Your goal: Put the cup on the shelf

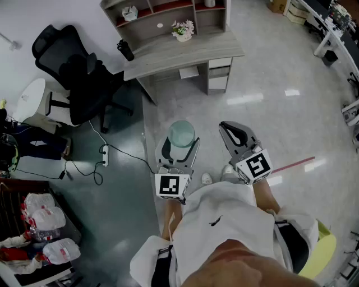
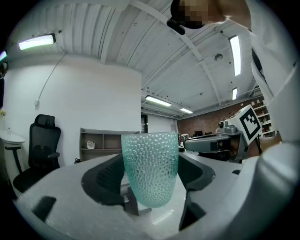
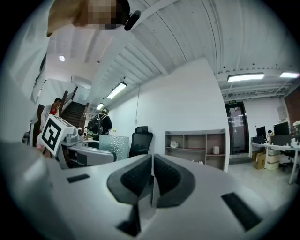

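The left gripper (image 1: 181,144) has its jaws spread as wide as they go, clamped on either side of a pale green, dimpled glass cup (image 1: 182,132). In the left gripper view the cup (image 2: 150,168) stands upright between the two dark pads, with its rim clear above them. The cup is well short of the grey wooden desk (image 1: 190,53), out over the glossy floor on the near side of it, and the person's white shoes show just below the grippers. The right gripper (image 3: 152,164) sits beside the left one, also on the near side of the desk. Its pads are pressed together with nothing between them. On the back of the desk stands the open shelf unit (image 1: 168,11), with a few small white items in its compartments. On the desk top in front of the shelf is what looks like a small pot of flowers (image 1: 183,31), and a black bottle (image 1: 125,50) stands at the desk's left end. A black office chair (image 1: 76,73) stands to the left of the desk — a white power strip (image 1: 105,156) lies on the floor beyond it, further from the desk.
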